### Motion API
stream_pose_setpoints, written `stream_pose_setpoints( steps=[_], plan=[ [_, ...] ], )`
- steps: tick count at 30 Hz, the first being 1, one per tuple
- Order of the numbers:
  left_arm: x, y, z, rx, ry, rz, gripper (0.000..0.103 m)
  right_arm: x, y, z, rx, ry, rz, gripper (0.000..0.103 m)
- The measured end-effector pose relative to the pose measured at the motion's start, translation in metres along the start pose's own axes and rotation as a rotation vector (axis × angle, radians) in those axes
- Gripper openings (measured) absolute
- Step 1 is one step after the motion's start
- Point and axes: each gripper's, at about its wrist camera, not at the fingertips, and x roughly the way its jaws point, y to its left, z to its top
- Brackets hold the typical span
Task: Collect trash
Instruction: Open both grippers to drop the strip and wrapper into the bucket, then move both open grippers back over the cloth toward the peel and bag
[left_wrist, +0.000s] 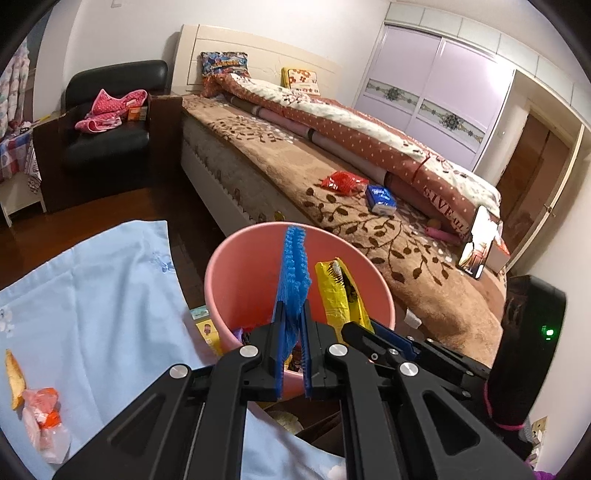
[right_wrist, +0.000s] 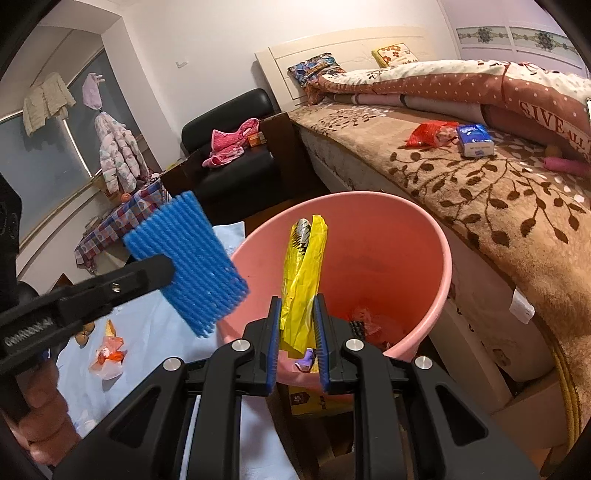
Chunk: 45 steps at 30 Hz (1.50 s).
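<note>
The big pink bucket (right_wrist: 417, 258) sits by the bed, and over it my left gripper (left_wrist: 293, 321) squeezes the blue foam net (left_wrist: 293, 273) while my right gripper (right_wrist: 297, 325) squeezes the yellow wrapper (right_wrist: 303, 266).

Bucket (right_wrist: 388, 236) looks smooth matte plastic, foam net (right_wrist: 188, 262) ribbed and spongy, yellow wrapper (right_wrist: 303, 273) crinkly glossy film.

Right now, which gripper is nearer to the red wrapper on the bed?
Right. The right gripper, shut on the yellow wrapper, is over the pink bin beside the bed holding the red wrapper. The left gripper holds blue foam farther out.
</note>
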Motion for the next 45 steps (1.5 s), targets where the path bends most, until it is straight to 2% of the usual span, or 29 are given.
stream_pose_setpoints(
  steps=[3, 5, 9, 10, 13, 23, 33, 39, 45],
  plan=[
    [0.008, 0.001, -0.002, -0.012, 0.012, 0.003, 0.007, 0.001, -0.002, 0.001, 0.002, -0.002, -0.007, 0.018],
    [0.011, 0.004, -0.004, -0.020, 0.019, 0.008, 0.011, 0.003, -0.004, 0.001, 0.000, 0.002, -0.007, 0.018],
    [0.010, 0.009, -0.005, -0.034, 0.017, 0.016, 0.031, 0.009, -0.007, 0.002, 0.015, 0.018, -0.010, 0.020],
    [0.009, 0.010, -0.004, -0.033, 0.016, 0.018, 0.032, 0.010, -0.008, 0.002, 0.021, 0.023, -0.012, 0.021],
    [0.005, 0.011, -0.005, -0.023, 0.004, 0.027, 0.033, 0.012, -0.010, 0.001, 0.043, 0.035, -0.011, 0.026],
    [-0.020, 0.020, -0.014, -0.020, -0.022, 0.061, 0.033, 0.002, 0.006, -0.001, 0.010, 0.025, -0.002, 0.026],
    [-0.054, 0.048, -0.039, -0.037, -0.027, 0.197, 0.033, -0.008, 0.053, -0.016, -0.078, 0.056, 0.053, 0.026],
    [-0.085, 0.070, -0.061, -0.033, -0.065, 0.298, 0.033, -0.008, 0.084, -0.033, -0.090, 0.084, 0.123, 0.026],
    [-0.116, 0.097, -0.084, -0.060, -0.091, 0.366, 0.033, -0.008, 0.117, -0.051, -0.136, 0.103, 0.170, 0.026]
  ],
)
